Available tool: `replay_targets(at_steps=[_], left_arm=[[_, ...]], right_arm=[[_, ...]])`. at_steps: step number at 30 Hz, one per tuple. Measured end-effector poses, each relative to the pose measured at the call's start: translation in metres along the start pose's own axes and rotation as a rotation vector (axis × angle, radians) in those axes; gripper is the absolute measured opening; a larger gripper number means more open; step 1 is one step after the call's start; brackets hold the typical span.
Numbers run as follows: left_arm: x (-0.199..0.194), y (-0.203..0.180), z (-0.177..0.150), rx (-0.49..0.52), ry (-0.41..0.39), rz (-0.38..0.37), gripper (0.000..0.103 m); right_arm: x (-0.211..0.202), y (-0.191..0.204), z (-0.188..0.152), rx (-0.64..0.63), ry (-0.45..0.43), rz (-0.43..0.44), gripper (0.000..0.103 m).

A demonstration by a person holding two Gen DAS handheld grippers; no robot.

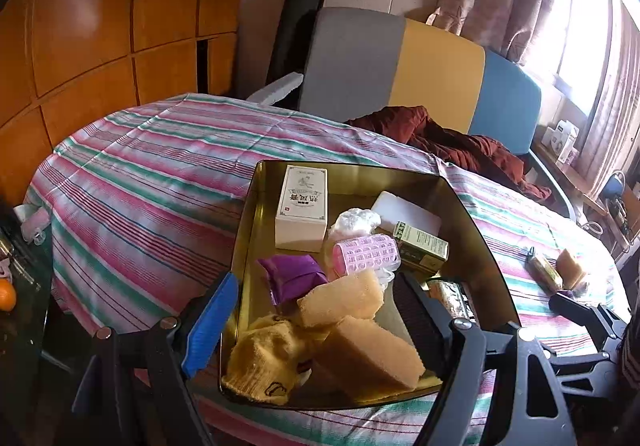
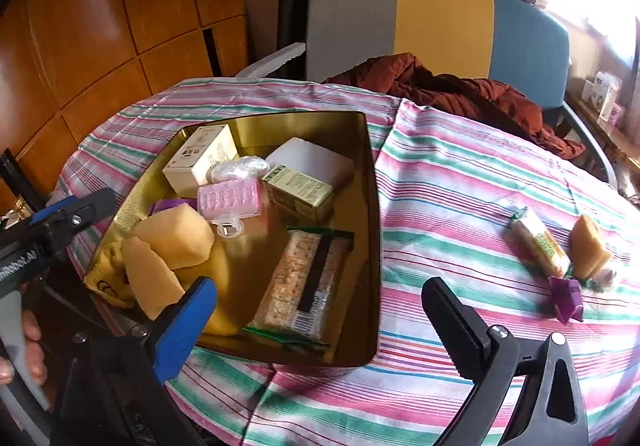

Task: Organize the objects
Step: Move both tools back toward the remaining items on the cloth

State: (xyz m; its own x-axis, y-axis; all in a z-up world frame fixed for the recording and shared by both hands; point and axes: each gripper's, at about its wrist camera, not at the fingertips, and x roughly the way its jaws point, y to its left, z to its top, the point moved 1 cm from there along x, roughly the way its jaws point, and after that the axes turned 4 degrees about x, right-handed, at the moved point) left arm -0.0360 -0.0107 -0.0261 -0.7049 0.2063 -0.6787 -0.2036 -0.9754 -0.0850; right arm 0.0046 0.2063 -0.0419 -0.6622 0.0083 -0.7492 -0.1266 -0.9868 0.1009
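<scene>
Both tongs stand released and carry nothing. The left tongs (image 1: pixel 316 310) hang over the near end of the gold tin (image 2: pixel 372 230), with the fingers spread either side of the sponges (image 1: pixel 340 300) and the yellow sock (image 1: pixel 266 360). The right tongs (image 2: pixel 320 310) sit at the tin's near right corner, the blue finger over the tin and the black finger over the striped cloth (image 2: pixel 460 182).

The tin already holds a white box (image 2: pixel 200 160), a pink roller (image 2: pixel 232 198), a green carton (image 2: pixel 300 190) and a snack bar (image 2: pixel 304 282). Four things lie loose, ahead and to the right of the right tongs: a wrapped bar (image 2: pixel 540 242), a sponge piece (image 2: pixel 590 246), a purple packet (image 2: pixel 568 298) and a small clear-wrapped item at the edge of view.

Judged risks:
- The loose things touch or nearly touch. Closing on one may drag or knock its neighbour toward the table edge.
- The cloth is wrinkled. A low finger may snag it and shift the tin.
- The tin is crowded. A dropped item may rest on the pile and slide out.
</scene>
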Motion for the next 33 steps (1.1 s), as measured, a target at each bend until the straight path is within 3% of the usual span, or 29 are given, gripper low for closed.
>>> replay_targets(at_steps=[17,28,33], left_arm=[[-0.005,-0.038,-0.004,0.068,0.006,-0.122,0.08],[-0.003,-0.071,0.004,0.15,0.02,-0.17,0.08],[-0.002,-0.096,0.006,0.2,0.034,-0.212,0.08]], right_arm=[[-0.02,-0.061,-0.008,0.118,-0.038,-0.083,0.103],[-0.021,-0.134,-0.02,0.257,0.041,-0.154,0.103],[-0.015,-0.161,-0.024,0.296,0.11,-0.146,0.103]])
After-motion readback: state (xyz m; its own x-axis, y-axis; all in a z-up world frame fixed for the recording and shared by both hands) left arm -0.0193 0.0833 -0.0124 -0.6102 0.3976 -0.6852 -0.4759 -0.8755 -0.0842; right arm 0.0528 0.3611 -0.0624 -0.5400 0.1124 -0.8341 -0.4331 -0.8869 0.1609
